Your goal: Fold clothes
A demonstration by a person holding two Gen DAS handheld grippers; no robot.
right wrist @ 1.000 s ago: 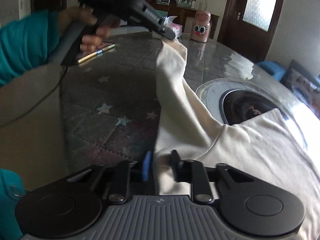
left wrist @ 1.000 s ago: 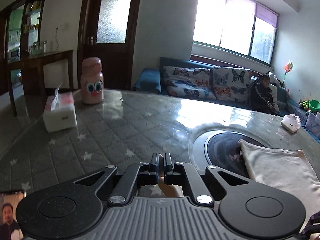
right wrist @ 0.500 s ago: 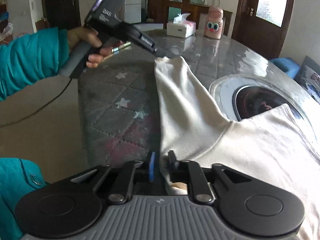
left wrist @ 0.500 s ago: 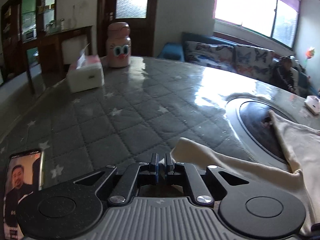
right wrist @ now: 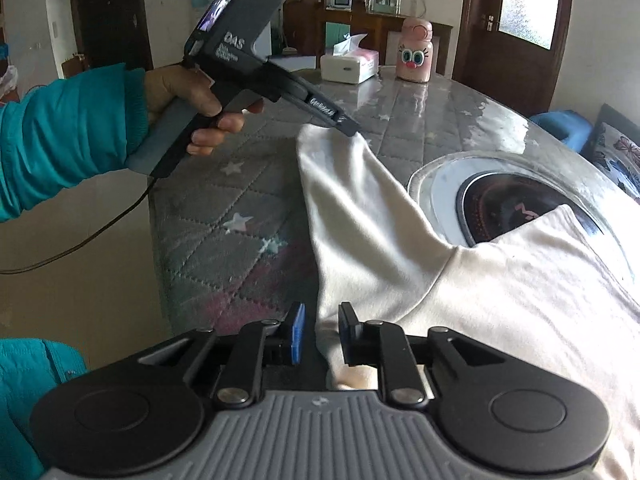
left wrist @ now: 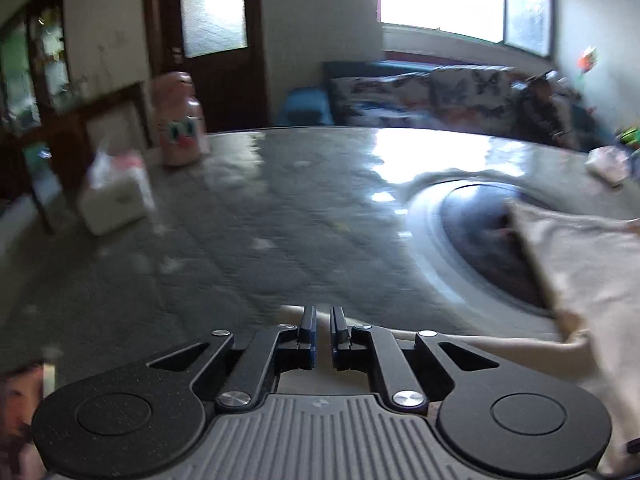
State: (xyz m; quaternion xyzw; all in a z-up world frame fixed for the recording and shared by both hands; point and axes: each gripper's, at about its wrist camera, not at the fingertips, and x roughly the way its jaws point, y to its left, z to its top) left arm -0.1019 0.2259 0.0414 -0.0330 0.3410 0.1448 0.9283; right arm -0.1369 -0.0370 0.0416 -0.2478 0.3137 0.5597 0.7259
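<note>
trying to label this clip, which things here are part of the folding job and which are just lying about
Part of the job:
cream garment
left tool, at the sleeve end
right tool, at the near edge

Lying about:
tissue box
pink bottle
cooktop
phone

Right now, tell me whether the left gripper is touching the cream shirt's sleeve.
Touching: the right wrist view shows the left gripper pinching the cream shirt's sleeve cuff.

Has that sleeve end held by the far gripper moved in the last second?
Yes. The sleeve end, pinched by the left gripper, came down toward the table, farther from the tissue box.
</note>
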